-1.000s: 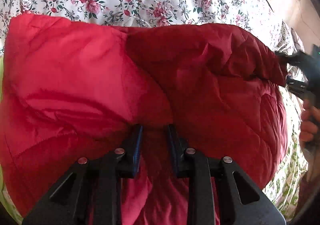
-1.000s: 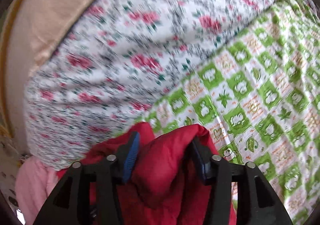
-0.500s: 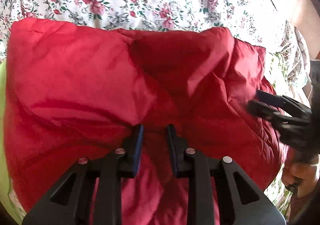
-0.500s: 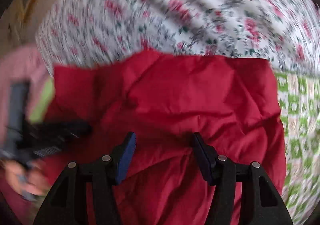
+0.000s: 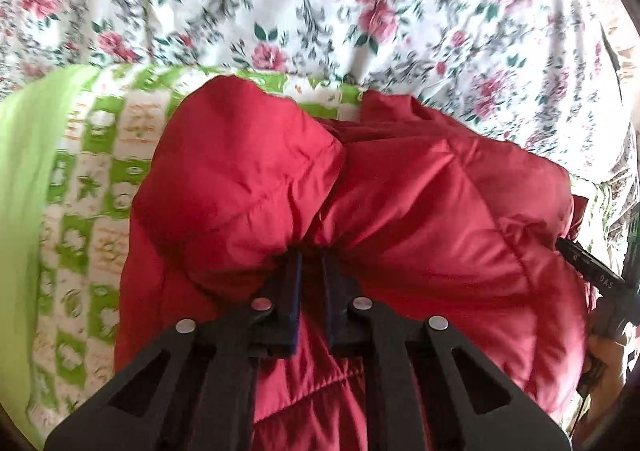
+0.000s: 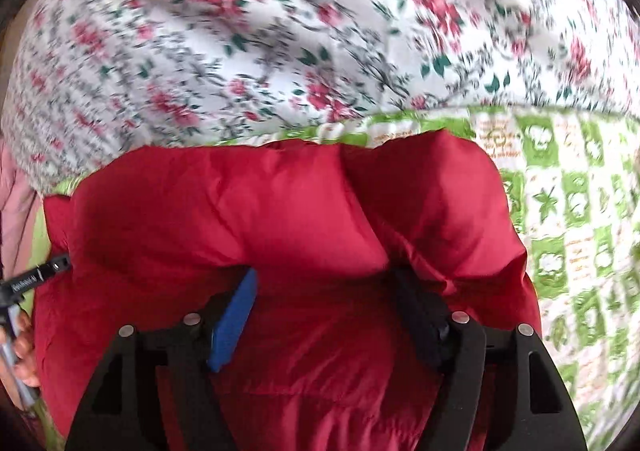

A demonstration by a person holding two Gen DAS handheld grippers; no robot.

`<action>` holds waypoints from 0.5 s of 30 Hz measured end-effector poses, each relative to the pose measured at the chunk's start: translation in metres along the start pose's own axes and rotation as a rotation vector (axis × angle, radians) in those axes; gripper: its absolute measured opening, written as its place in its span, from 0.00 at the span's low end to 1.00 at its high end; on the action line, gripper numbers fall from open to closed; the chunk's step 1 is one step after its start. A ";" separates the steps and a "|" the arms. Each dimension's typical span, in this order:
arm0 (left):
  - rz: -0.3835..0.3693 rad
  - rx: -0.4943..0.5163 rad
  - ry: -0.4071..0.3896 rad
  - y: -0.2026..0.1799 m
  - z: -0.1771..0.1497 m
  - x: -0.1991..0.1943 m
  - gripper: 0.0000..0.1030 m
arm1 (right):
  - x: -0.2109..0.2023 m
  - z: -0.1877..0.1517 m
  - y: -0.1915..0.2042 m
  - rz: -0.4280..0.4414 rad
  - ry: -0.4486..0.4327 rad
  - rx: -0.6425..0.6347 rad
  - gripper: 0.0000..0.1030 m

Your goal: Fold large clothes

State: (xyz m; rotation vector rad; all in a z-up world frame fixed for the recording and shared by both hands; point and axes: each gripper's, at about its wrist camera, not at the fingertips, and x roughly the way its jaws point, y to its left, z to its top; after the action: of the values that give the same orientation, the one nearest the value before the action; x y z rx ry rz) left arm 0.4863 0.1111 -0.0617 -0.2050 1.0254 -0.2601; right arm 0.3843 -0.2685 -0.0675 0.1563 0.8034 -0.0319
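Item: red padded jacket (image 5: 420,211), quilted, puffy, bunched into two rounded lobes with a deep crease between them. Location: on a green-and-white patterned sheet (image 5: 100,187), with a rose-print bedcover (image 5: 360,11) beyond it. Long axis: runs side to side across both views; which end is collar or hem cannot be told.

Left gripper (image 5: 310,255): jaws have just been closing, now pinched together on a fold of the jacket.

Right gripper (image 6: 324,275): jaws have just been opening and stand wide apart; fabric lies between them, tips tucked under the bulge.
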 end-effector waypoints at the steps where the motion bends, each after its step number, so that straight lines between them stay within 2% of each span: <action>1: 0.004 0.006 0.000 -0.001 0.002 0.005 0.08 | 0.004 0.001 -0.003 0.008 0.003 0.014 0.69; 5: 0.016 0.025 0.006 -0.006 0.004 0.016 0.08 | 0.018 0.004 -0.009 0.013 0.006 0.040 0.70; 10: -0.026 -0.011 0.009 0.001 0.004 0.020 0.08 | 0.022 0.001 -0.011 0.017 0.003 0.045 0.70; 15: 0.010 0.002 0.017 -0.001 0.003 0.013 0.08 | 0.020 -0.003 -0.011 0.017 0.007 0.046 0.70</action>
State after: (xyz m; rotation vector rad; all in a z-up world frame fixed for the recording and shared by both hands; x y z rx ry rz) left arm 0.4952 0.1062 -0.0705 -0.1959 1.0427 -0.2548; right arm 0.3946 -0.2785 -0.0854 0.2070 0.8088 -0.0343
